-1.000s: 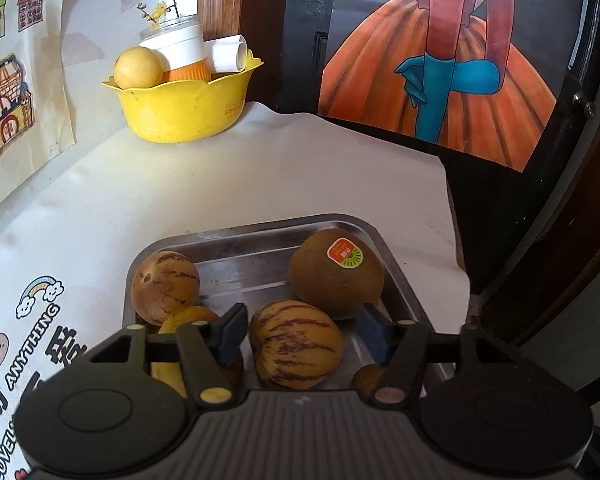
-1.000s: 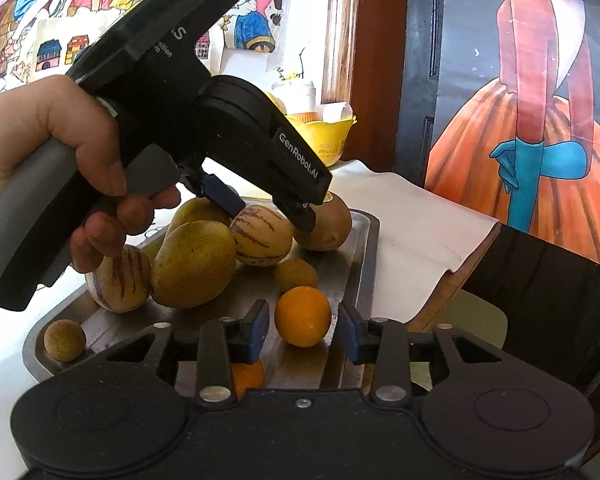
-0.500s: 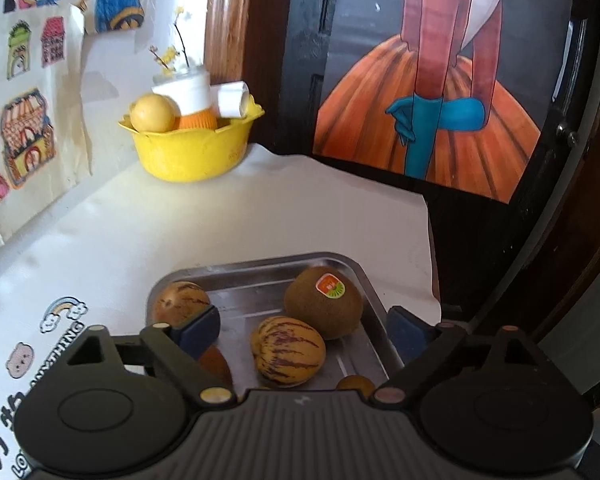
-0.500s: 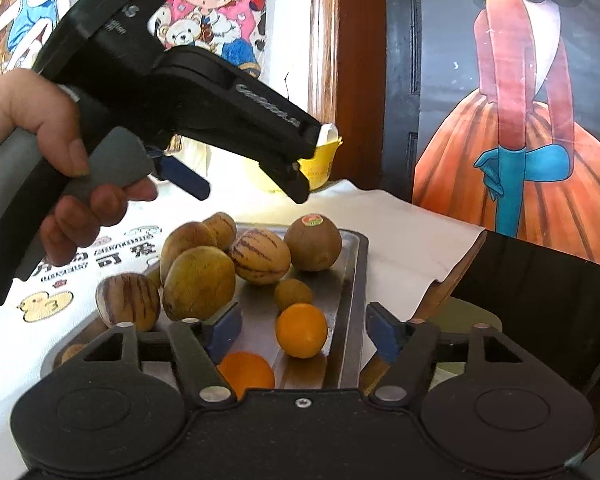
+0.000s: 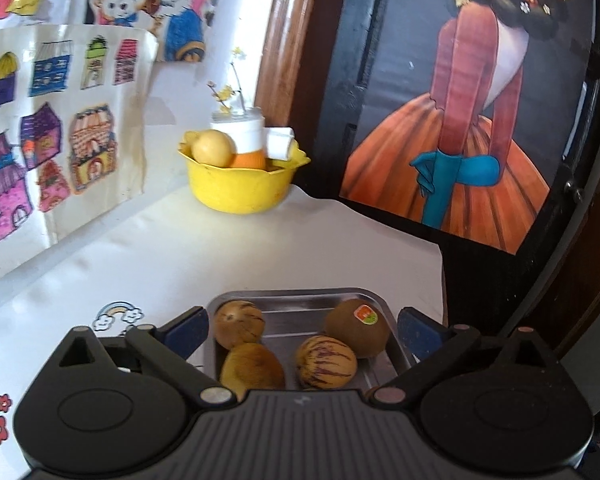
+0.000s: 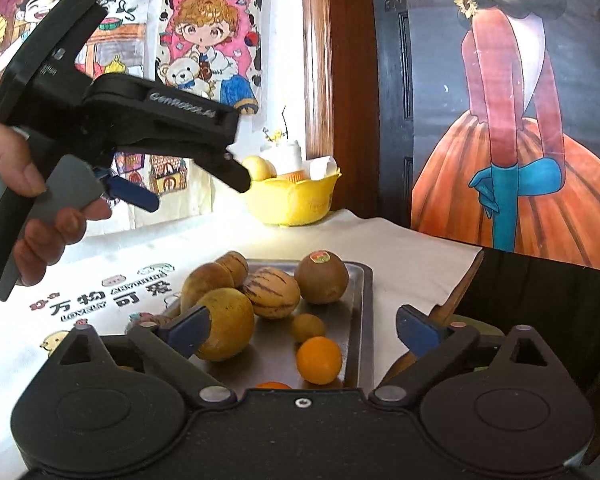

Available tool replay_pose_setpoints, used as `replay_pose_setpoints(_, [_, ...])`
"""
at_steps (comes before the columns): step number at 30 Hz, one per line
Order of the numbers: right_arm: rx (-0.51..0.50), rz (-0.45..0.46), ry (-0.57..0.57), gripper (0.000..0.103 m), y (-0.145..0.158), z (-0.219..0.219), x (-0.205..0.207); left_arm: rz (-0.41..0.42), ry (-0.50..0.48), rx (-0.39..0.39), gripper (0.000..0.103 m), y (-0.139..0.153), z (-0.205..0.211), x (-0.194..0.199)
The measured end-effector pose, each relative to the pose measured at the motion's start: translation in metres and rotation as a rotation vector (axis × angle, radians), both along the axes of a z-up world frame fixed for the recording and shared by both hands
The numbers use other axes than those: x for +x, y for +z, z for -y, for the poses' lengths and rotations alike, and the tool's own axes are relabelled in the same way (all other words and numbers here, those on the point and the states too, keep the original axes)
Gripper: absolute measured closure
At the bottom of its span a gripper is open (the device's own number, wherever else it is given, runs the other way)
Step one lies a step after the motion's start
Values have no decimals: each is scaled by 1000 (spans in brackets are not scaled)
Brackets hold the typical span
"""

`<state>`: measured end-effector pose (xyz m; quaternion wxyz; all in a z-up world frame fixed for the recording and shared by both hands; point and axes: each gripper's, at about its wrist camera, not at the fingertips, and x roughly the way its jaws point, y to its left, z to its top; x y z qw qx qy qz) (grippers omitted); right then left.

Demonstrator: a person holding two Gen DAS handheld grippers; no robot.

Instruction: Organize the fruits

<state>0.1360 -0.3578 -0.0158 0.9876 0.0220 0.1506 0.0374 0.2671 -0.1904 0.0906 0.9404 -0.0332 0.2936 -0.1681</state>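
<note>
Both tools are matte black plastic of one make. The left tool (image 5: 300,332) shows, near the lens, a ribbed dark grey housing flanked by two round black discs, each with a shallow oval recess; angled black arms run from them to blue fingertips (image 5: 188,330), and a small pale metal pin marks each arm joint, with triangular cut-outs in the outer links. The right tool (image 6: 302,330) has the same discs, arms and blue pads (image 6: 416,330), plus a silver cross-head screw in the middle of its smoother black housing. Seen from the side, the left tool carries pale lettering along its upper arm and a grey trigger grip, held by a hand (image 6: 28,208) with no sleeve visible.
</note>
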Motion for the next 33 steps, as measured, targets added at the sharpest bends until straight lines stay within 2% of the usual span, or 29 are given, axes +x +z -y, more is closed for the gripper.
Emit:
replay_pose_setpoints(15, [44, 71, -23, 1, 21, -5, -24, 123, 63, -74, 1, 18, -42, -37])
replay_pose_setpoints(21, [51, 99, -19, 1, 31, -10, -38, 162, 101, -102, 1, 13, -58, -61])
replay_pose_setpoints(33, [34, 146, -25, 1, 46, -19, -63, 258, 207, -88, 0, -3, -85, -110])
